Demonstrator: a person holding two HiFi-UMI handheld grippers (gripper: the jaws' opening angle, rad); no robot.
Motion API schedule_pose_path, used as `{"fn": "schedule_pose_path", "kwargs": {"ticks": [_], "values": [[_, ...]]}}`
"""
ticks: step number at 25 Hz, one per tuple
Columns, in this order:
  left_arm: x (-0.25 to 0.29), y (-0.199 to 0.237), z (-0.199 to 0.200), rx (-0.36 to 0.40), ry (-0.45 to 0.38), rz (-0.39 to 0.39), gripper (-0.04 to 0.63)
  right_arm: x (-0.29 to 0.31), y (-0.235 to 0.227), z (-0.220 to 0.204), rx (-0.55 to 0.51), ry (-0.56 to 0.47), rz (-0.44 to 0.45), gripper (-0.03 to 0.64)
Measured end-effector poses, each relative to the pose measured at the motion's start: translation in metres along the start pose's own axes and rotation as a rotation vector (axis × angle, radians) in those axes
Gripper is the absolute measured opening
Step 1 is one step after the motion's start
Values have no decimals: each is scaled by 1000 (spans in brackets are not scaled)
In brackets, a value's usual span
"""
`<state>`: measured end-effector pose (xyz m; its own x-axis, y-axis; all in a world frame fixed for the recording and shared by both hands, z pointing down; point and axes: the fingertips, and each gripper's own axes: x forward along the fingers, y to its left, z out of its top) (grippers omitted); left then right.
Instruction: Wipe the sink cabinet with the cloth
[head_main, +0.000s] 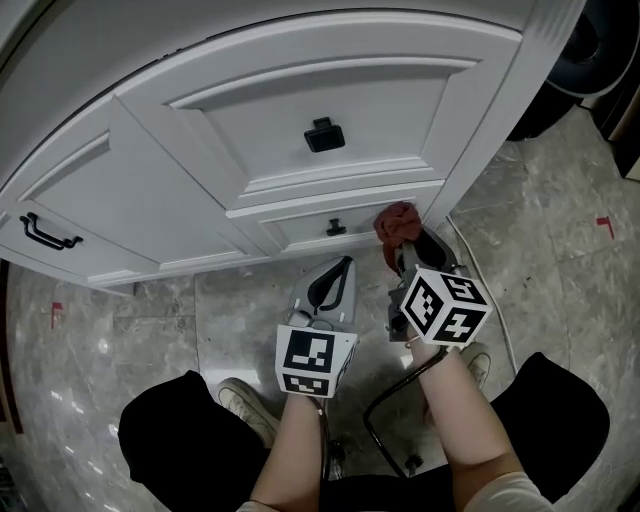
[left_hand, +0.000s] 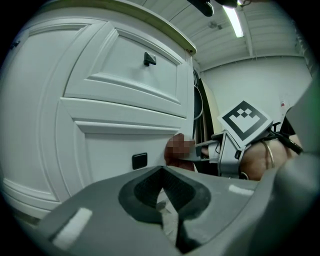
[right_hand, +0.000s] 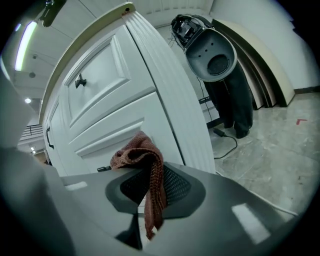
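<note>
The white sink cabinet (head_main: 300, 120) curves across the head view, with panelled fronts and black handles. A reddish-brown knitted cloth (head_main: 397, 223) is bunched against the low drawer front, near the cabinet's right corner post. My right gripper (head_main: 405, 250) is shut on the cloth. In the right gripper view the cloth (right_hand: 145, 160) drapes over the jaws and hangs down between them. My left gripper (head_main: 340, 270) hovers beside it, over the floor just in front of the cabinet (left_hand: 100, 125). Its jaws are together with nothing in them (left_hand: 167, 200).
A small black knob (head_main: 336, 228) sits on the low drawer just left of the cloth. A square handle (head_main: 324, 134) is above and a bar handle (head_main: 48, 233) far left. A cable (head_main: 490, 290) runs over the marble floor. A grey appliance (right_hand: 212, 55) leans beyond the cabinet's corner.
</note>
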<state>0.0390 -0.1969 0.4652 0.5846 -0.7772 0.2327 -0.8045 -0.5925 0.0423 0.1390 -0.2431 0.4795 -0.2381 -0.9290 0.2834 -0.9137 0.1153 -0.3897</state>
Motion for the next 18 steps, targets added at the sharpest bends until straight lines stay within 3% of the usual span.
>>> {"fn": "schedule_pose_path", "kwargs": {"ticks": [7,10,13,18], "values": [[4,-16,-7,9,20,-18,2,-16,-37,12,-5,-31,-98,87],[-3,-9,-6,3,9,12,2,-23,-44,11,2,-39,-113,87],[-16,9,-5,-15,-3,60,2,-21,-19,-10,-25,-8,-74,87],[-42,49,-18,-60,18,144,2,-2,52,-58,-88,80,73,87]]}}
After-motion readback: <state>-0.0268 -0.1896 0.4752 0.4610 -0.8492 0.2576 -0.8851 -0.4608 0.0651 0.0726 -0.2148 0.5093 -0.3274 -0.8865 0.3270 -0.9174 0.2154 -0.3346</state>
